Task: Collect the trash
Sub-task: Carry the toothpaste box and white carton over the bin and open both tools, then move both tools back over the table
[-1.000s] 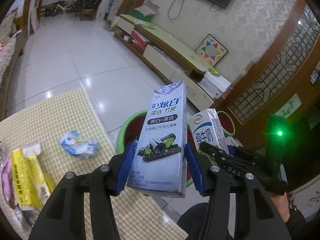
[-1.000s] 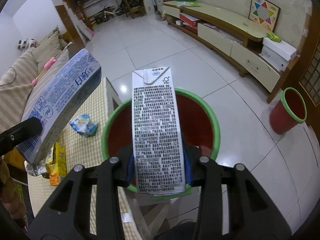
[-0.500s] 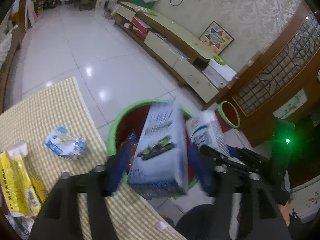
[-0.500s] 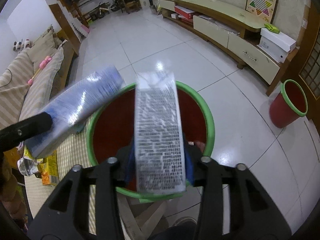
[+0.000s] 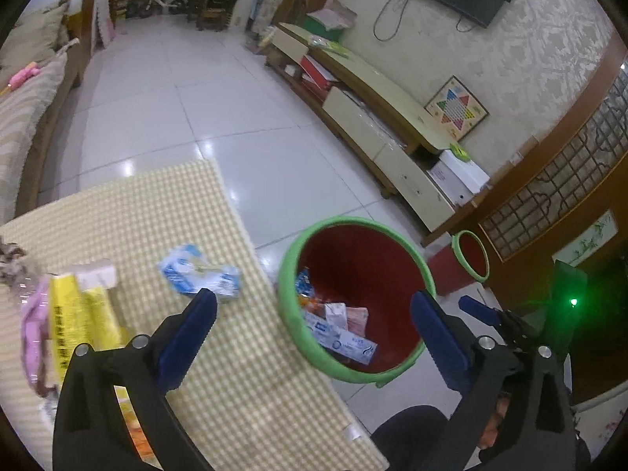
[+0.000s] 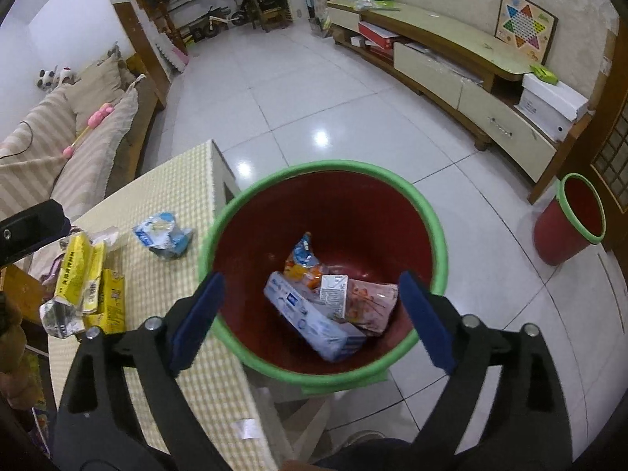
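The left tongs [image 5: 314, 324] stand spread wide with nothing between their blue pads [image 5: 188, 333], and the right tongs [image 6: 310, 318] are likewise splayed apart and hold nothing. Directly ahead of and below the right tongs sits the red bin with a green rim [image 6: 219, 227], just beside the edge of the table covered in a yellow checked cloth [image 6: 184, 196]. Seen from the left tongs, the same bin [image 5: 286, 274] lies between the two fingers, a little toward the right one.

Inside the bin, at the bottom, lies the long toothpaste box [image 6: 310, 324], slanted, with the small milk carton [image 6: 333, 290] resting against it. Just beyond those are a pink wrapper [image 6: 371, 298] and an orange and blue snack packet [image 6: 304, 259]. From the left tongs the toothpaste box [image 5: 341, 339] and the milk carton [image 5: 335, 312] also show low in the bin.

On the cloth to the left of the right tongs, a pile of yellow packets [image 6: 84, 274] lies near the table edge, with a crumpled blue and white wrapper [image 6: 163, 233] a little farther on, near the bin's rim but apart from it. In the left view that wrapper [image 5: 200, 272] lies just ahead of the left finger.

Farther off to the right, a second, smaller red bin with a green rim [image 6: 565, 196] stands on the white tiled floor [image 6: 314, 98]. Beyond it a long low cabinet [image 6: 451, 51] runs along the wall, with a board showing a coloured star [image 6: 524, 23] leaning at its far end.
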Available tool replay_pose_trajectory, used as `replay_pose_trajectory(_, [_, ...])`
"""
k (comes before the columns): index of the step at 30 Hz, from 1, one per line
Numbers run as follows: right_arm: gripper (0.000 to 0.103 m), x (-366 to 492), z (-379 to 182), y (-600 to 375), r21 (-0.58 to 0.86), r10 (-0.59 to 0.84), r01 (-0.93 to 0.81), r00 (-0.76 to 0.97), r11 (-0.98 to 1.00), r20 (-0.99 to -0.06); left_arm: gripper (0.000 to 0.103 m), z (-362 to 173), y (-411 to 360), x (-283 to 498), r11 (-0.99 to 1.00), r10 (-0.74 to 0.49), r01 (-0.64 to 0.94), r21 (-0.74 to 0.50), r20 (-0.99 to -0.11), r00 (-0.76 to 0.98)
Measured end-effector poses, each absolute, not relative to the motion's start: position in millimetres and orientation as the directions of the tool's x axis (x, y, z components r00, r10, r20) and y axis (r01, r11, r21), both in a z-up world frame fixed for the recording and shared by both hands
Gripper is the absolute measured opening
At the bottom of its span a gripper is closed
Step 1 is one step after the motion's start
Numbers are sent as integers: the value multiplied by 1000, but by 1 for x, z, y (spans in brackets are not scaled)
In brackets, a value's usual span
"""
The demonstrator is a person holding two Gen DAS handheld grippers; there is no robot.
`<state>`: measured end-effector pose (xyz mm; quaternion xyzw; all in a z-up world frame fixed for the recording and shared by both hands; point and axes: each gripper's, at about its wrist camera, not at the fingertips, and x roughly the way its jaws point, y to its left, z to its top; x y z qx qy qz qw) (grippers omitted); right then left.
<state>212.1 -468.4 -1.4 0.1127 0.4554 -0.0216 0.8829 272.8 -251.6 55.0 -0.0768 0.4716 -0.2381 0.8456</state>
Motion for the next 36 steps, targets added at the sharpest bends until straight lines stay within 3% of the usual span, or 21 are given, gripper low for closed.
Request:
replay_pose_trajectory(13, [92,224,7,-381,179,148,-4,582,984,-799,95,73,-125,240,925,-377,182,-332,-752,541])
replay_pose_trajectory(25, [92,234,10,-302,159,203,-127,563,979,-801,95,47,-18,207,937,-291,5,-349,-773,564])
replay_pose_trajectory(36, [92,247,-4,-268,85,164,-169,541,982,-825,95,16,34,209,906,-278,-126,-404,-794,541])
